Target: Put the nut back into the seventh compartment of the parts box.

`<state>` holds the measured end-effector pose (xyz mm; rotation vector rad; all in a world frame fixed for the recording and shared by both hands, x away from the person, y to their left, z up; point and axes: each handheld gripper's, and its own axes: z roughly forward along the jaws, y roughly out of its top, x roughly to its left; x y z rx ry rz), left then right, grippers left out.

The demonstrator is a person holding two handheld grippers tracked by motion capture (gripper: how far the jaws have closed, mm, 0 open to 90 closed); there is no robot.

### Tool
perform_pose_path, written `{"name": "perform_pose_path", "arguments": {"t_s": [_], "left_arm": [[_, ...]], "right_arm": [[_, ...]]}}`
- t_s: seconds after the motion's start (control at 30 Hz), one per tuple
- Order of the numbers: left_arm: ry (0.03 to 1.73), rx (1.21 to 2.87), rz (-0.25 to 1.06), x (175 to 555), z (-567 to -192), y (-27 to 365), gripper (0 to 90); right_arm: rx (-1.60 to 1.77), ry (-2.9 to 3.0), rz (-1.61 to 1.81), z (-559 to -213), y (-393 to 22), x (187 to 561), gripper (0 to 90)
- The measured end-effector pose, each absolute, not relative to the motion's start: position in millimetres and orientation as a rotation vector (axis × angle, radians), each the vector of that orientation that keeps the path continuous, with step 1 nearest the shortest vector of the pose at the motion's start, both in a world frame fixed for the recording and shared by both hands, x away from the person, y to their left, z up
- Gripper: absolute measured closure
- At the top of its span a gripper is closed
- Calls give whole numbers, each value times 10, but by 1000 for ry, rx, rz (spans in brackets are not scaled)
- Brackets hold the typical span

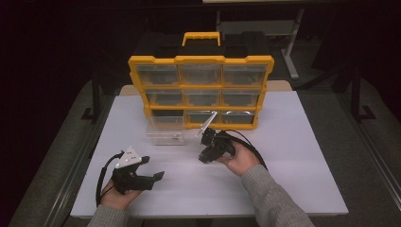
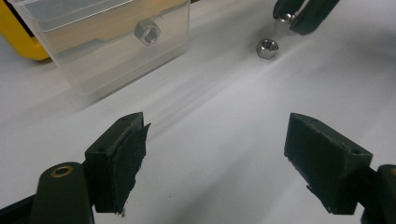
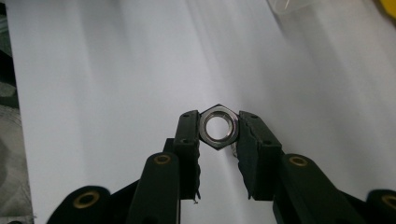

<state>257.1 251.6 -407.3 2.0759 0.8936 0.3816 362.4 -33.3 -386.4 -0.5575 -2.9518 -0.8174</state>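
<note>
While right gripper (image 3: 218, 135) clamps hex nut (image 3: 218, 126) | left gripper (image 2: 215, 154) jaws apart | lettering seemingly none readable

Held nut (image 3: 218, 127): steel hex, bright, threaded bore open to the right gripper view, flats pinched between the right claw (image 3: 218, 133) pads, clear of the white surface (image 3: 116, 70). Second nut (image 2: 267, 48): same type, lies flat on the surface just below the held one.
</note>
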Motion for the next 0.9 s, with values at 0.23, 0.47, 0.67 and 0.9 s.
{"name": "perform_pose_path", "arguments": {"t_s": [0.23,0.47,0.67,0.9], "left_arm": [[897,2074,381,2573,-4075,2518,203],[902,2059,376,2573,-4081,2507,203],[900,2069,377,2572,-4077,2510,203],[901,2065,375,2573,-4079,2518,203]], "right_arm": [[-558,-2933,-860,-3697,-315,3713,692],[-551,-2933,-874,-3549,-263,3791,692],[-542,-2932,-893,-3408,-186,3858,691],[-536,-2942,-895,-3238,-60,3941,692]]}}
